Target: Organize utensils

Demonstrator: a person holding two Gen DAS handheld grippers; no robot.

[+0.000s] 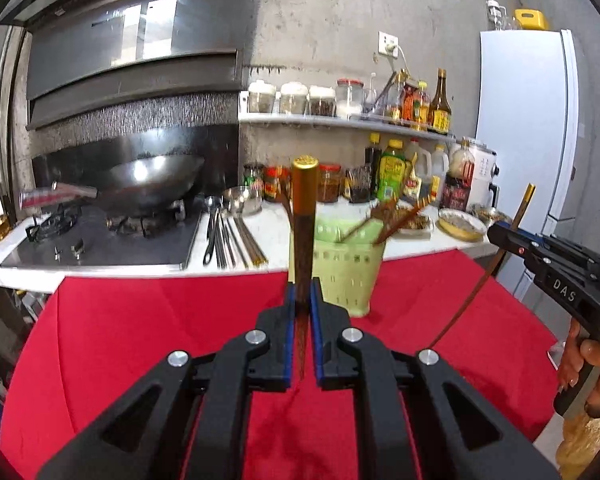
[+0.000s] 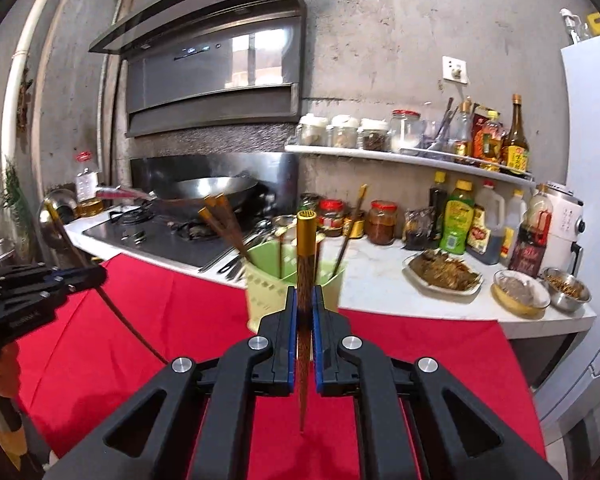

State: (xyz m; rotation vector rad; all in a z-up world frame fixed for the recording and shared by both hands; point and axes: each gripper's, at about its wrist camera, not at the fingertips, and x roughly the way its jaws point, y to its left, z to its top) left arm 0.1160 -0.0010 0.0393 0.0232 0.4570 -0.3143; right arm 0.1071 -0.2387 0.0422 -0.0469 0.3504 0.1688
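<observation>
My left gripper is shut on a brown chopstick with a gold cap, held upright above the red cloth. My right gripper is shut on a matching gold-capped chopstick. A pale green utensil holder stands on the cloth just beyond both grippers, with several brown chopsticks leaning in it; it also shows in the right wrist view. The right gripper appears at the right edge of the left wrist view; the left gripper at the left edge of the right wrist view.
Metal chopsticks and a ladle lie on the white counter beside the stove. A wok sits on the burner. Jars and sauce bottles line the counter and shelf. Food dishes stand at right, next to a white fridge.
</observation>
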